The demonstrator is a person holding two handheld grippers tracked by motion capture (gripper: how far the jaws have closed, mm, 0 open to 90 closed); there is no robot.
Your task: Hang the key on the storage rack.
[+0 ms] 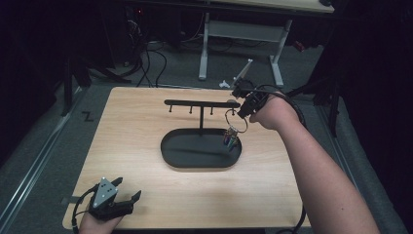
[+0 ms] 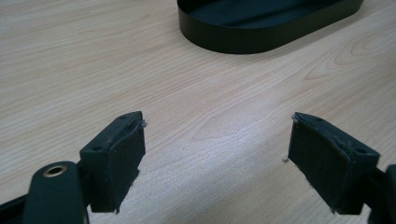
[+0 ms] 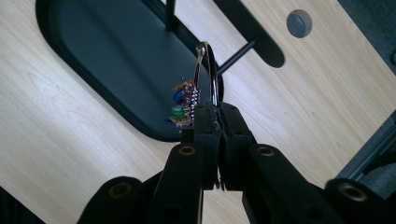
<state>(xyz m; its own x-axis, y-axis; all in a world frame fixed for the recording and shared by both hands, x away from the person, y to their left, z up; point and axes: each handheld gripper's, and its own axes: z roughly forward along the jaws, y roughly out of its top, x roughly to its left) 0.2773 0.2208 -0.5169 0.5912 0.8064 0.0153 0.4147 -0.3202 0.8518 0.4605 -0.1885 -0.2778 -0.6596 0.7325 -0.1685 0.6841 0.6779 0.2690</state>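
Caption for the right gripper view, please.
Right gripper shut on a metal ring with colourful charms, held above the black oval tray and hook stand.

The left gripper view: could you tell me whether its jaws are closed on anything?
No, the left gripper has its jaws spread wide apart with only the bare wooden table between them.

From above the near side, we looked forward and down across the whole wooden table (image 1: 146,122), with the floor and a desk frame (image 1: 238,34) beyond it. The left gripper view sat low and close to the tabletop (image 2: 140,70), facing along the wood toward the black oval tray (image 2: 261,39), whose near wall we saw at the top. The right gripper view looked steeply down from higher up onto the tray (image 3: 51,28) and the stand's crossbar (image 3: 254,35). All three views shared that tray (image 1: 168,148).
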